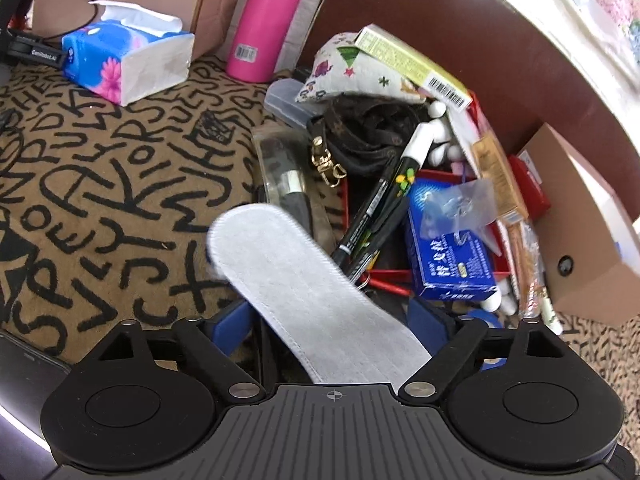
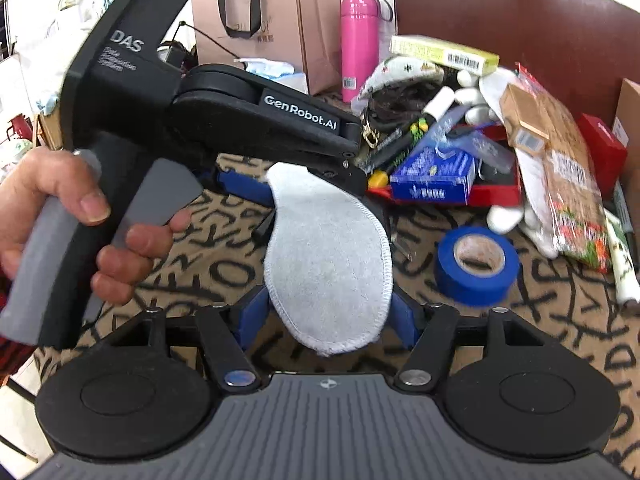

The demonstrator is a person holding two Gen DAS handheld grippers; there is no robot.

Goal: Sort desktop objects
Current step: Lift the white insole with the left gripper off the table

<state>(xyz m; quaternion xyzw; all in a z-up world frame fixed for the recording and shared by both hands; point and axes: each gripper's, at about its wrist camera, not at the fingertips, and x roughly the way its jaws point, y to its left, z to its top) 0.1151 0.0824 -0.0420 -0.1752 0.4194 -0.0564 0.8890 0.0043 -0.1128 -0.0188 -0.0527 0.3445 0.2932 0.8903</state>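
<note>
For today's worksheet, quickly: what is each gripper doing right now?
Left gripper: shut on the grey insole.
Right gripper: around the insole's other end; cannot tell whether it is clamped.

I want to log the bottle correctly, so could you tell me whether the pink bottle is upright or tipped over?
Upright: the pink bottle stands on its base on the patterned cloth, cap on top.

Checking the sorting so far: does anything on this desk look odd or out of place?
Yes: a grey felt insole, shoe gear among stationery, is passing between the claws. The left claw appears shut on one end; the other end lies inside the open right claw. Behind it, the red tray overflows in a heap.
</note>
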